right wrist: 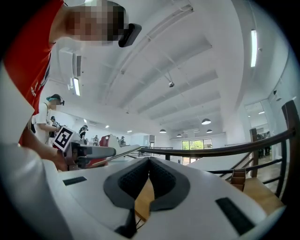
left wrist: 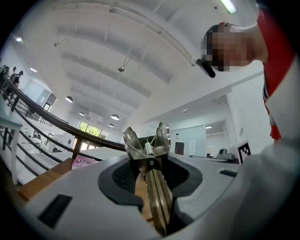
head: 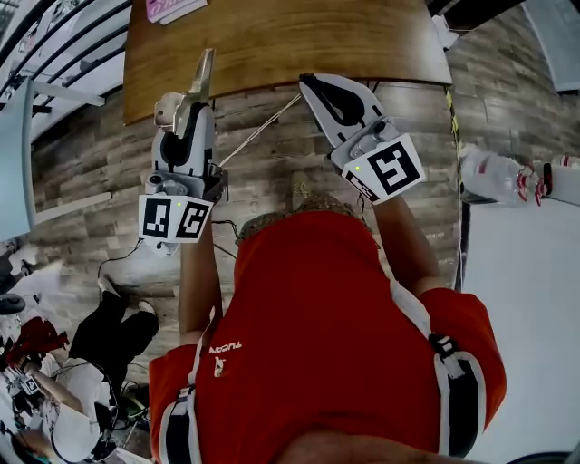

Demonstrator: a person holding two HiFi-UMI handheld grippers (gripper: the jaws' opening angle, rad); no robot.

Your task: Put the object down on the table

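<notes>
My left gripper (head: 184, 107) is shut on a pair of metal tongs (head: 201, 77), held just short of the near edge of the wooden table (head: 272, 41). The tongs stick out past the jaws towards the table. In the left gripper view the tongs (left wrist: 149, 150) run between the pads, with the spring hinge end pointing away from the camera. My right gripper (head: 310, 83) hangs beside it at the table's near edge. Its jaws (right wrist: 149, 161) meet at the tips with nothing between them.
A pink booklet (head: 172, 9) lies on the table's far left corner. A white surface at the right carries a plastic bottle (head: 494, 177). Another person (head: 100, 335) sits on the floor at lower left. A thin cable (head: 258, 131) crosses the plank floor.
</notes>
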